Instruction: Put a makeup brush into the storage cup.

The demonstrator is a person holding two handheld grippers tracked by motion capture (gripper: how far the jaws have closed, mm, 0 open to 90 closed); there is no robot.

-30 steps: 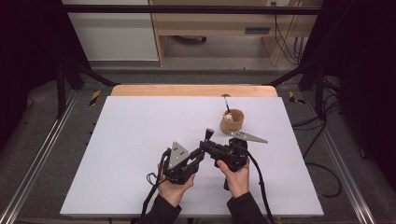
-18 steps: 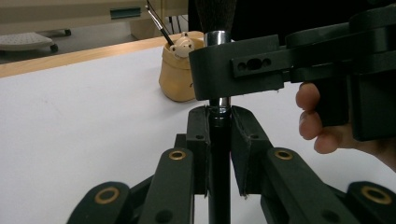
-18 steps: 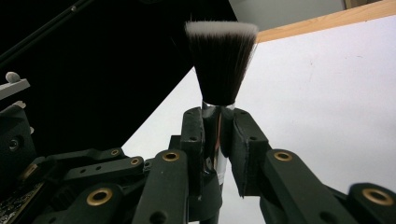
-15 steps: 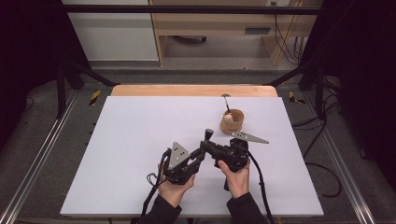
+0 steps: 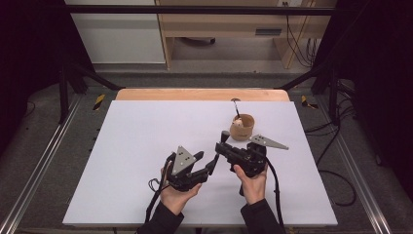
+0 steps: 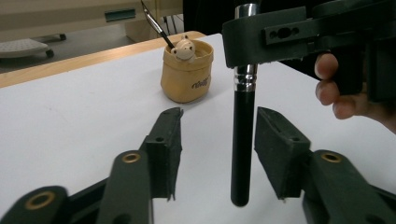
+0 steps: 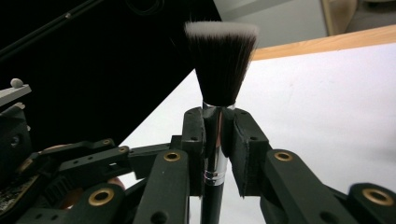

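A makeup brush with a black handle (image 6: 243, 140) and a dark, white-tipped head (image 7: 220, 65) stands upright over the white table. My right gripper (image 7: 214, 126) is shut on its silver ferrule; in the high view that gripper (image 5: 221, 148) sits right of centre. My left gripper (image 6: 217, 126) is open: its jaws have just been opening, and the handle hangs between them without touching either pad. From above, the left gripper (image 5: 210, 163) lies just left of the right one. A tan cup (image 5: 242, 127) behind them holds a thin brush (image 6: 156, 25) and a small figure (image 6: 183, 46).
The white table top (image 5: 146, 136) stretches wide to the left and front of the hands. A wooden strip (image 5: 195, 94) runs along its far edge. Metal rails (image 5: 44, 161) flank the table, and cables (image 5: 336, 161) lie on the floor at the right.
The left gripper's jaws have spread apart off the brush handle. Both hands stay in the same place, and the right gripper keeps its hold on the brush.
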